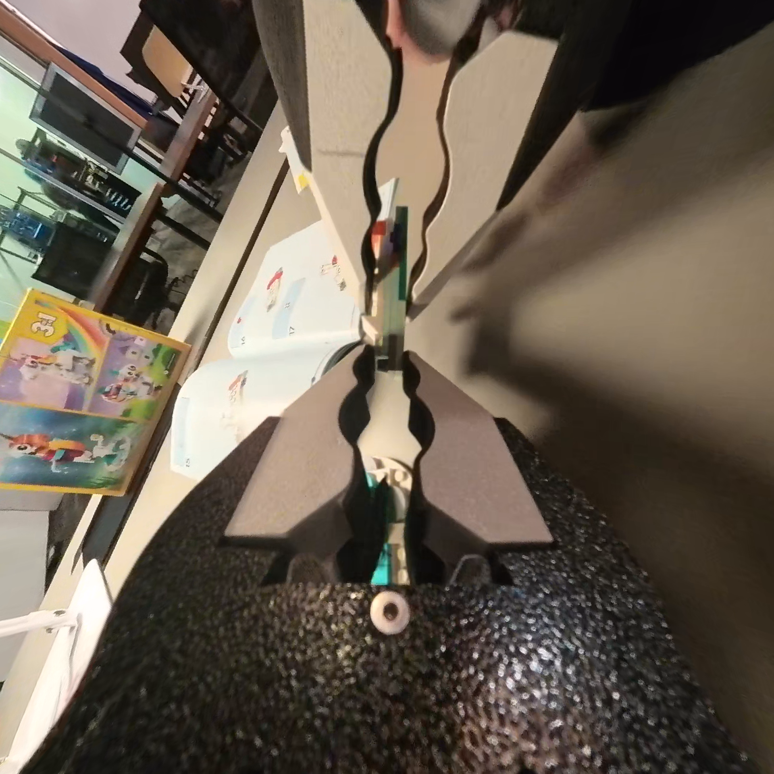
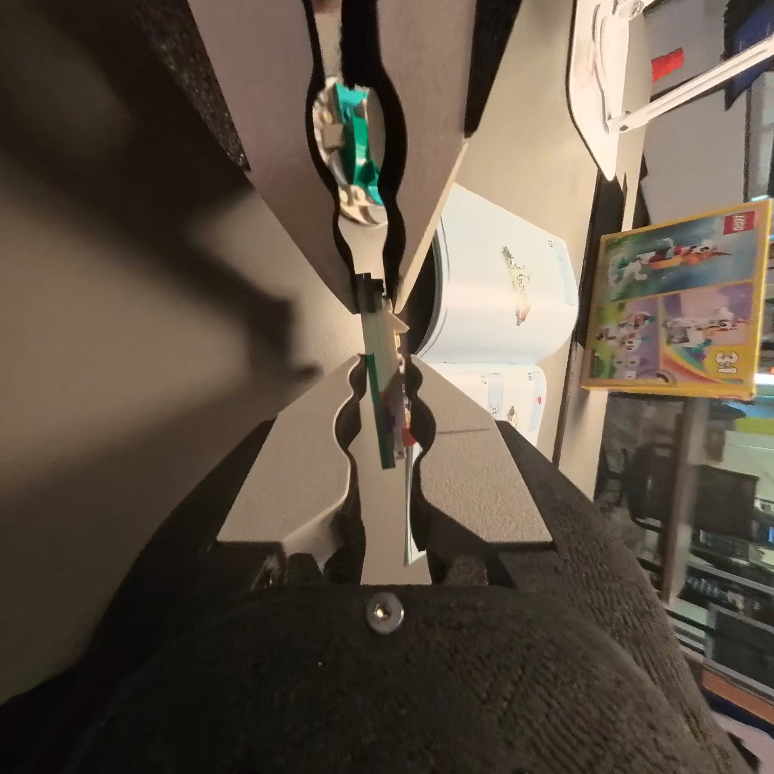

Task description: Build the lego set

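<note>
Lego assembly (image 2: 382, 402) between both tools

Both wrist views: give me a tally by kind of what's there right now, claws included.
Claws: 2, left and right
Lego assembly, held between both claws: 1
Open instruction booklet: 1
Lego box: 1
Total: 5

From my end the left hand-held gripper (image 1: 387, 360) body looks rough, sparkly black plastic; fingers (image 1: 318, 452) smooth matt grey. Lego plate (image 2: 379, 402) glossy plastic, booklet (image 2: 502, 301) smooth paper.
</note>
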